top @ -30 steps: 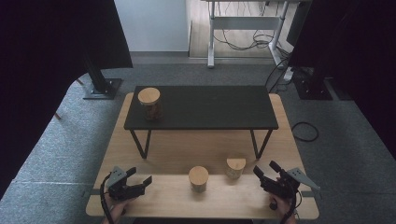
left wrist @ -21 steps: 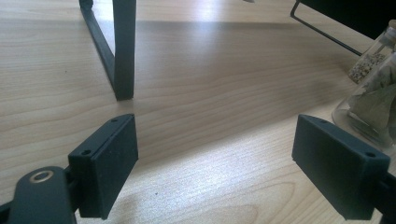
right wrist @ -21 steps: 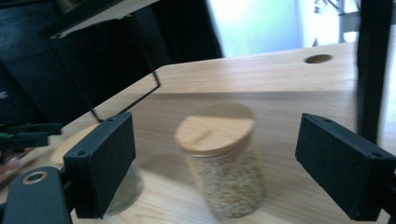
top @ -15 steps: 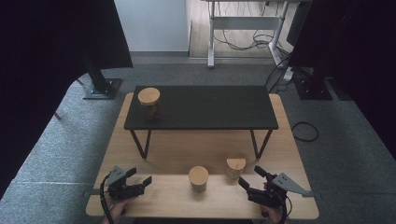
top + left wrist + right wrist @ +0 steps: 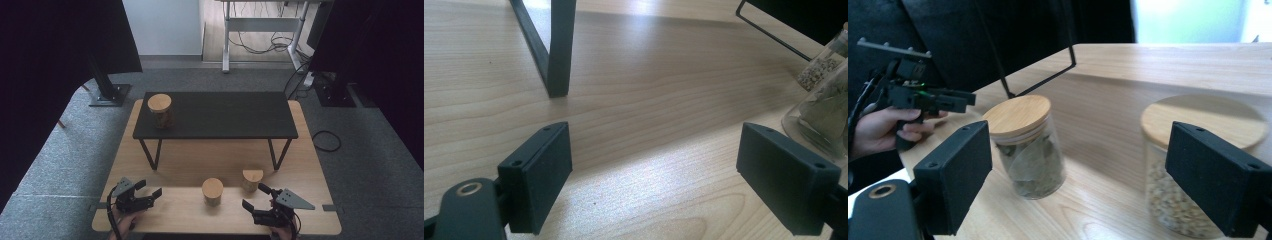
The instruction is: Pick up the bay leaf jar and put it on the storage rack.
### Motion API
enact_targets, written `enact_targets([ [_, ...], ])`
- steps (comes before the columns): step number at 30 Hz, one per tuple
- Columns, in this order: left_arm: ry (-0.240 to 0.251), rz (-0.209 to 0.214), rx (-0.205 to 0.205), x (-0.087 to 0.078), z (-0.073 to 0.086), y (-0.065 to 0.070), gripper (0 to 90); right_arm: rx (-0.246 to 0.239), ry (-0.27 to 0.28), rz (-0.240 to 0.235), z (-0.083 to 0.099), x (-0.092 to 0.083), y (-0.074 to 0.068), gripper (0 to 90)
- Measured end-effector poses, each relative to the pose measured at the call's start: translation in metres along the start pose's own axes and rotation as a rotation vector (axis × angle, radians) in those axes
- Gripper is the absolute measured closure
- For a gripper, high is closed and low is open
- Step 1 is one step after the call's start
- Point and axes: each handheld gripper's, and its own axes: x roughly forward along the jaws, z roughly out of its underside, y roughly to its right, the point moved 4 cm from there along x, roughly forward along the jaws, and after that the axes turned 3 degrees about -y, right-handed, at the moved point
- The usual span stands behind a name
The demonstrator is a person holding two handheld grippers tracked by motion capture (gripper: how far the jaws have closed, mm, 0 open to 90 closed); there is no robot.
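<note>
The right gripper (image 5: 258, 197) has just been opening its jaws, which now stand spread with nothing between them; ahead of its fingers (image 5: 955, 177) stand the leaf jar (image 5: 1029, 146), nearer the left one, and the grain jar (image 5: 1193, 170), close by the right one and touching neither. With two jars so near, a careless advance could clip the wrong lid or tip glass on the wooden table (image 5: 300, 165); the left gripper (image 5: 147, 190) waits, fingers (image 5: 543, 175) spread and empty, the leaf jar just outside its right one.

Left gripper (image 5: 149, 192): black body, grey three-cornered plate, black cable.
Right gripper (image 5: 256, 198): black, grey plate on top.
Jaws: black rectangular blocks, two screw holes each.
</note>
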Motion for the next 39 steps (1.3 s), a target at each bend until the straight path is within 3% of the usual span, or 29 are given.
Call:
enact_targets([
  [27,-0.023,-0.009,0.013,0.003,0.0,0.002,14.2,-0.057,-0.096,-0.062,0.011,0.047,-0.028,9.4],
  [39,-0.024,-0.022,0.014,0.003,0.0,0.002,14.4,-0.067,-0.128,-0.048,0.015,0.068,-0.034,9.7],
])
